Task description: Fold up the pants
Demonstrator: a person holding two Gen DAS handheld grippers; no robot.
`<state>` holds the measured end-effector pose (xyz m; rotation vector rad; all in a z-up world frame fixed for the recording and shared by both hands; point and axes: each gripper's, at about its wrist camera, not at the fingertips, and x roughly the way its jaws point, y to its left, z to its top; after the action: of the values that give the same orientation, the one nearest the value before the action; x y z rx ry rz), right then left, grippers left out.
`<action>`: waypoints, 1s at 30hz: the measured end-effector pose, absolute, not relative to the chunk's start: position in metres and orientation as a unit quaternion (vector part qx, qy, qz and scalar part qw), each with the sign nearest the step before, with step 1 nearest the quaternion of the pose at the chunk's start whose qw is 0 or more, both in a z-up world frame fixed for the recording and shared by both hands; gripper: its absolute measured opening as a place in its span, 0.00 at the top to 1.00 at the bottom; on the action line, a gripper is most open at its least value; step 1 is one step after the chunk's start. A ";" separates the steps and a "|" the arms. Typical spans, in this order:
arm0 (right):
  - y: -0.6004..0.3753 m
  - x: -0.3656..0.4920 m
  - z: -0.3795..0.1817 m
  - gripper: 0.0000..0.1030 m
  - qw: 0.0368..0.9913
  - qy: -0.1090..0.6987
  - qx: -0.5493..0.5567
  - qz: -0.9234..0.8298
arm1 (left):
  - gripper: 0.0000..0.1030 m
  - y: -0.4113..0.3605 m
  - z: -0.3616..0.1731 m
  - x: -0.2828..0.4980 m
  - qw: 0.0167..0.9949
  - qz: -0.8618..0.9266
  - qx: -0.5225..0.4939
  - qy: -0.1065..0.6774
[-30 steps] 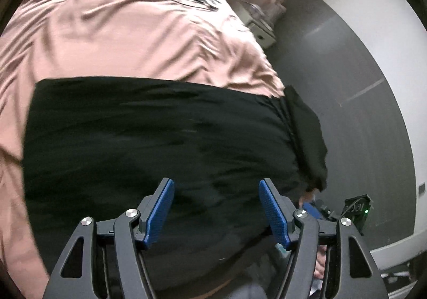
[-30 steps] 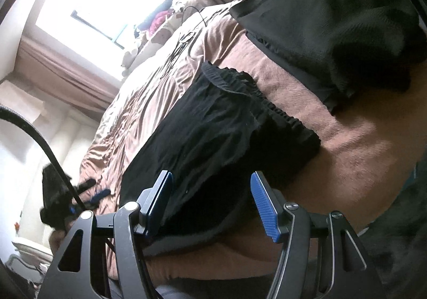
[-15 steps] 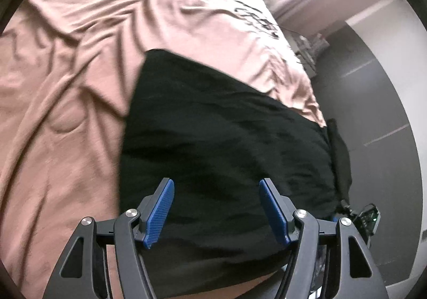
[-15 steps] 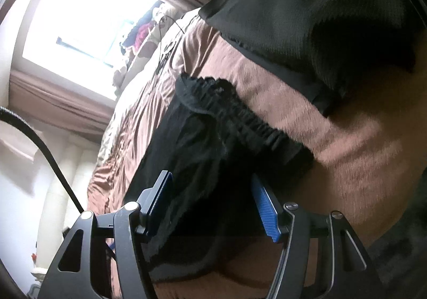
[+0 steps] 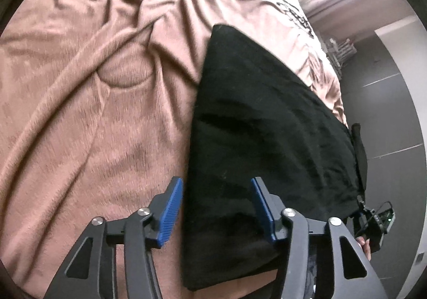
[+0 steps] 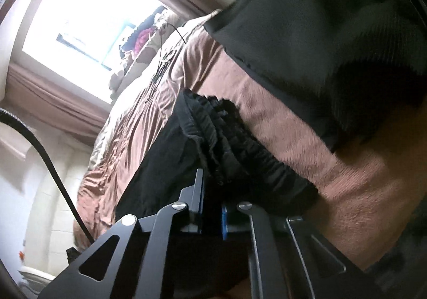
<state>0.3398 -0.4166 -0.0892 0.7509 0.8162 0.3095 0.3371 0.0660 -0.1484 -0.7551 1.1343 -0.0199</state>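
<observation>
Heads-up: right gripper (image 6: 210, 208) is clamped on the waistband end of the black pants (image 5: 267, 125) lying on the pink bedspread (image 5: 93, 112), left gripper (image 5: 216, 208) closing over the hem corner without contact yet, so it may snag bedspread or miss a layer.

Pants (image 5: 267, 122): near edge cut off by the left-wrist frame bottom.
Right gripper (image 6: 212, 208): pads buried in the pants' waistband, contact hidden.
Grey garment (image 6: 333, 32) beyond pants: blurred, runs off-frame.
Window (image 6: 88, 13): blown out.
</observation>
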 end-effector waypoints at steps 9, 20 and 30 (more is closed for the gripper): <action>-0.420 0.300 -0.060 0.97 0.860 0.355 0.336 0.148 | 0.53 0.063 -0.156 0.340 0.768 -0.021 -0.359 0.530; -0.442 0.295 -0.121 0.93 0.815 0.415 0.386 0.117 | 0.53 0.068 -0.160 0.362 0.762 -0.041 -0.379 0.523; -0.442 0.282 -0.113 0.46 0.814 0.412 0.377 0.158 | 0.60 0.072 -0.160 0.387 0.762 -0.047 -0.385 0.518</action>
<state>0.2825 -0.4425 -0.1126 0.8036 0.8795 0.3367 0.3869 0.0721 -0.1604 -0.8377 1.1277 -0.1033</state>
